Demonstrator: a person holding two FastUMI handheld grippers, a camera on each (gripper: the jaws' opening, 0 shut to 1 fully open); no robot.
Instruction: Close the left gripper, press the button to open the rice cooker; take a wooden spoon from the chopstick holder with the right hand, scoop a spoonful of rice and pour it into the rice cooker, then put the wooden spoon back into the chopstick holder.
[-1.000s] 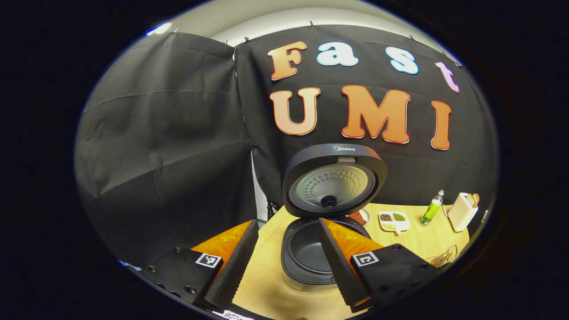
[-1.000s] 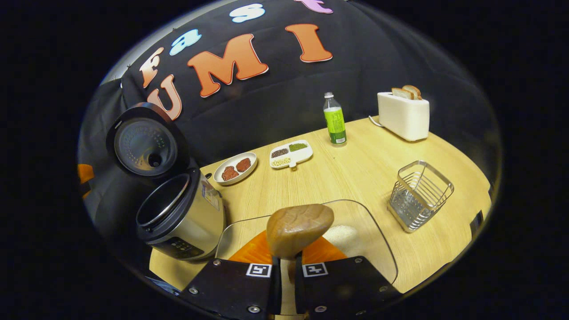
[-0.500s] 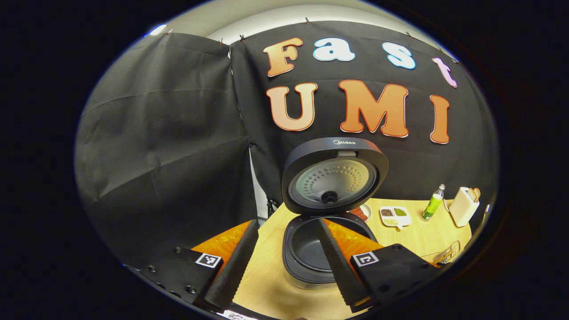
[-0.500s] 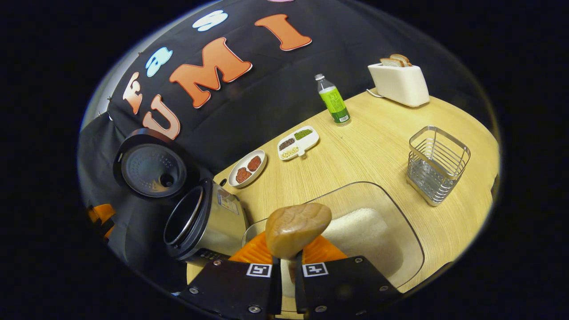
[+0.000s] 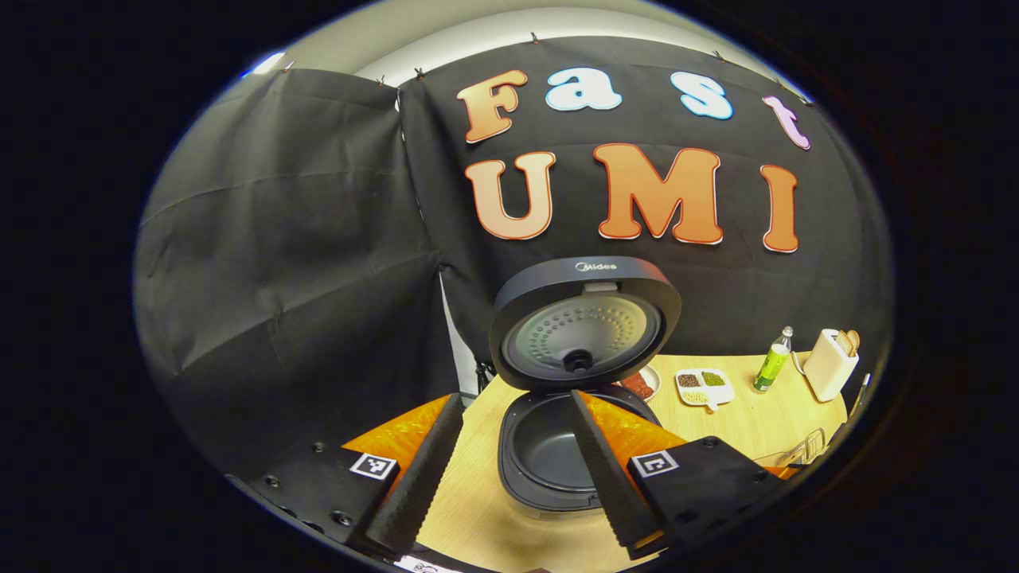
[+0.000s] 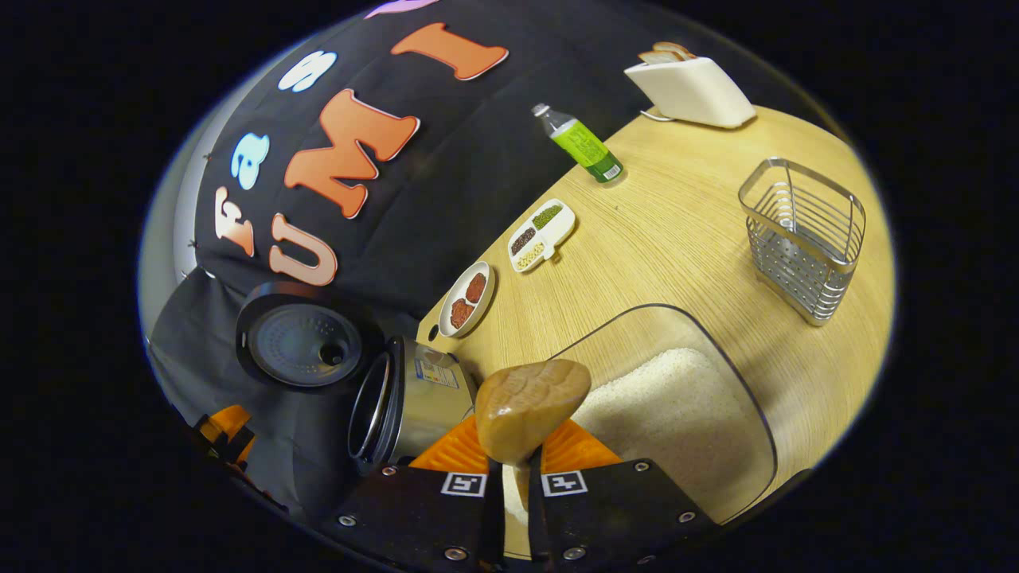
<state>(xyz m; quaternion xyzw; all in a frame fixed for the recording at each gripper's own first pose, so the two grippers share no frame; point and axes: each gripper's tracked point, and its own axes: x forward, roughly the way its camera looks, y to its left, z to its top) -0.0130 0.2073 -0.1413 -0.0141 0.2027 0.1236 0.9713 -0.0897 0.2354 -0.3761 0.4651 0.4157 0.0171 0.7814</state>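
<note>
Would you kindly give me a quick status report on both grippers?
Left gripper open, facing the open rice cooker. Right gripper shut on the wooden spoon, above the rice. Nothing between spoon and rice.

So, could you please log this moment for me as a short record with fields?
rice cooker: lid up, pot looks empty
left gripper: open, holds nothing, in front of cooker
right gripper: shut on wooden spoon
spoon bowl: no rice seen on it
rice container: clear, rice inside, under the spoon
chopstick holder: wire basket, upright on table
</note>
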